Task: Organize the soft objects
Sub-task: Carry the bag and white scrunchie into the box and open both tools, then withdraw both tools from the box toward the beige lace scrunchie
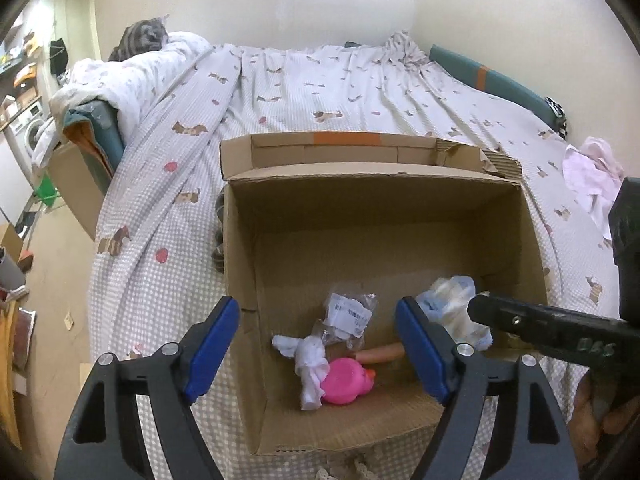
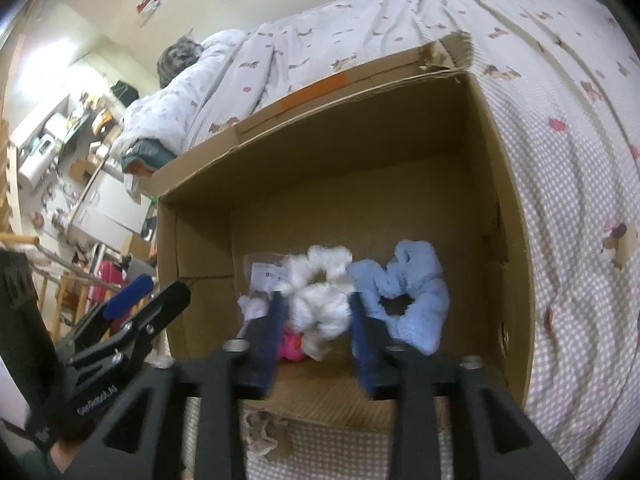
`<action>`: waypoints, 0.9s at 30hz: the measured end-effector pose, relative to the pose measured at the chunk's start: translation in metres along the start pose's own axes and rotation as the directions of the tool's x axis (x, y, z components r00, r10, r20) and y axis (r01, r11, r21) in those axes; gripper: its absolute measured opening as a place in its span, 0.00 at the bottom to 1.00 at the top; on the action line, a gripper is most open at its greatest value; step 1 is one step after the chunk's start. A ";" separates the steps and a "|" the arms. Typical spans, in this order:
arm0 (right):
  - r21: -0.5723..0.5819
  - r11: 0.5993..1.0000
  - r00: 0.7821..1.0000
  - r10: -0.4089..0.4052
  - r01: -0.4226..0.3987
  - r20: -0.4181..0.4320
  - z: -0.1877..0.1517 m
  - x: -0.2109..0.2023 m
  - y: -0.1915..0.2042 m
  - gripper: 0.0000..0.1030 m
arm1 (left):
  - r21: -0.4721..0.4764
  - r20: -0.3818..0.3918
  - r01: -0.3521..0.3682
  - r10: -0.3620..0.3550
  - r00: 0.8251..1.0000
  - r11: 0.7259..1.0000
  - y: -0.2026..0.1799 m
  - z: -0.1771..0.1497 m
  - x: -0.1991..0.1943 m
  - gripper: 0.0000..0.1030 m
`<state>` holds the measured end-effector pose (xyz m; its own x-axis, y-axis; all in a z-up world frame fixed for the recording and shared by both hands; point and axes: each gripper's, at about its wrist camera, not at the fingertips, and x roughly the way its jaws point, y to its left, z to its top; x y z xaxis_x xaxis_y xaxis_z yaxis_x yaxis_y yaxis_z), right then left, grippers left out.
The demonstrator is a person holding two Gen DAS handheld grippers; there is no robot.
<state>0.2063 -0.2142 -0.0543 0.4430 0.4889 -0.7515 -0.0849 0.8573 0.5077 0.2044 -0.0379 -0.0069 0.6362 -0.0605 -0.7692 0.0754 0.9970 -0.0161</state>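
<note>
An open cardboard box (image 1: 240, 248) sits on the bed. Inside it lie a pink round toy (image 1: 344, 384), a white cloth (image 1: 310, 360), a plastic packet (image 1: 350, 314) and an orange stick (image 1: 380, 354). My left gripper (image 1: 316, 344) is open and empty over the box's near left corner. My right gripper (image 2: 318, 320) hangs over the box's near side, jaws partly open around a white fluffy scrunchie (image 2: 320, 300), which looks loose. A blue fluffy scrunchie (image 2: 416, 300) lies just right of it; both scrunchies show in the left wrist view (image 1: 452, 308).
The bed carries a grey checked sheet (image 1: 320, 88) with dog prints. A pink garment (image 1: 596, 176) lies at the bed's right. A second carton (image 1: 76, 184) and room clutter stand left of the bed. A lace piece (image 2: 260, 432) lies before the box.
</note>
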 end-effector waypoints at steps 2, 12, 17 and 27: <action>0.025 1.000 1.000 0.012 -0.012 0.029 0.000 -0.005 -0.004 0.79 | -0.005 -0.005 -0.012 0.012 1.000 1.000 0.000 0.001 0.001 0.76; 0.056 0.998 1.000 0.006 -0.007 0.014 -0.001 -0.006 -0.005 0.79 | -0.054 -0.015 -0.031 0.030 0.999 0.998 -0.002 0.002 0.000 0.80; 0.060 0.998 0.999 0.002 -0.004 0.035 -0.002 -0.013 -0.003 0.79 | -0.070 0.014 -0.033 0.034 0.999 0.997 0.001 0.003 -0.016 0.81; 0.049 0.999 1.000 0.000 0.000 0.008 -0.025 -0.022 0.007 0.79 | -0.136 0.018 -0.046 0.049 0.999 0.990 0.030 -0.009 -0.053 0.81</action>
<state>0.1741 -0.2152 -0.0450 0.4498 0.4874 -0.7484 -0.0408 0.8483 0.5279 0.1659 -0.0039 0.0271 0.6526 -0.0128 -0.7576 -0.0587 0.9960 -0.0674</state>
